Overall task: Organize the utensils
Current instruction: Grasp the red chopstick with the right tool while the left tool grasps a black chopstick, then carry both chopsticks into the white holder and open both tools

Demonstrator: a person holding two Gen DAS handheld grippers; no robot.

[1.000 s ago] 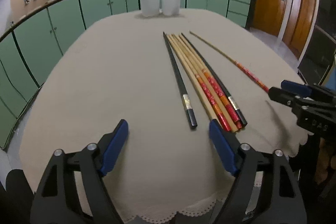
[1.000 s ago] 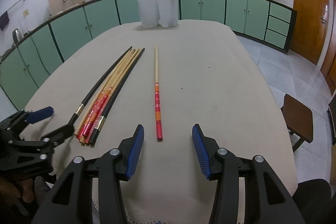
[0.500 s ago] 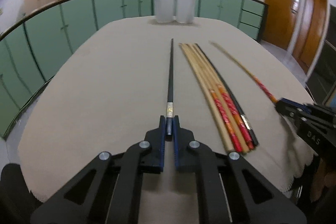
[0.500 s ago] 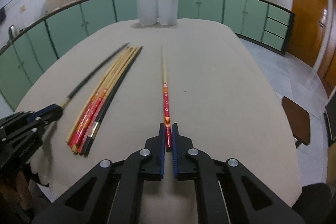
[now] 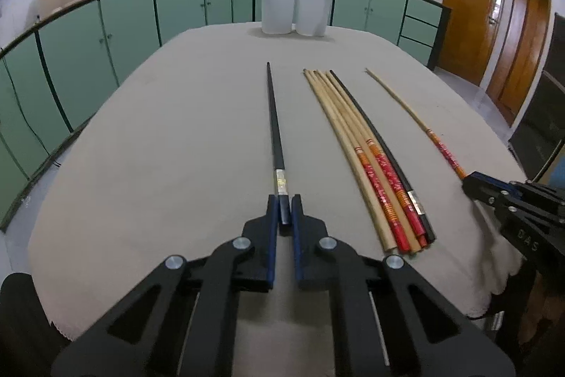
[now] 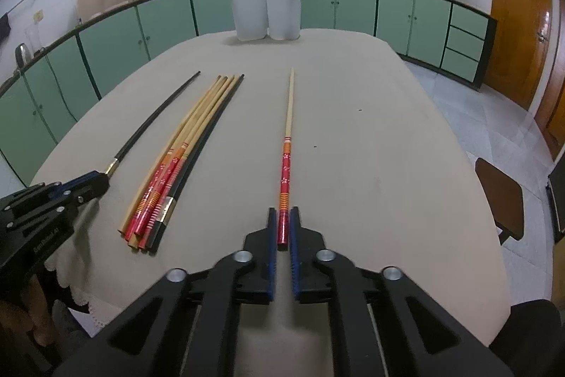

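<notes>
My left gripper [image 5: 284, 204] is shut on the near end of a black chopstick [image 5: 274, 126], which points away over the table. My right gripper [image 6: 283, 218] is shut on the red end of a red-and-wood chopstick [image 6: 286, 143]. A bundle of several chopsticks [image 5: 370, 161], wooden, red-patterned and black, lies between the two held ones; it also shows in the right wrist view [image 6: 176, 161]. The right gripper appears at the right edge of the left wrist view [image 5: 473, 182], the left gripper at the left edge of the right wrist view [image 6: 95, 181].
Two white holders [image 5: 296, 6] stand side by side at the far end of the beige tablecloth [image 5: 176, 147]; they also show in the right wrist view [image 6: 265, 13]. Green cabinets line the room behind. A brown stool [image 6: 501, 196] stands right of the table.
Both grippers went from open to shut, the left on the black chopstick and the right on the red-and-wood one. The black chopstick has come away from the bundle to the left.
</notes>
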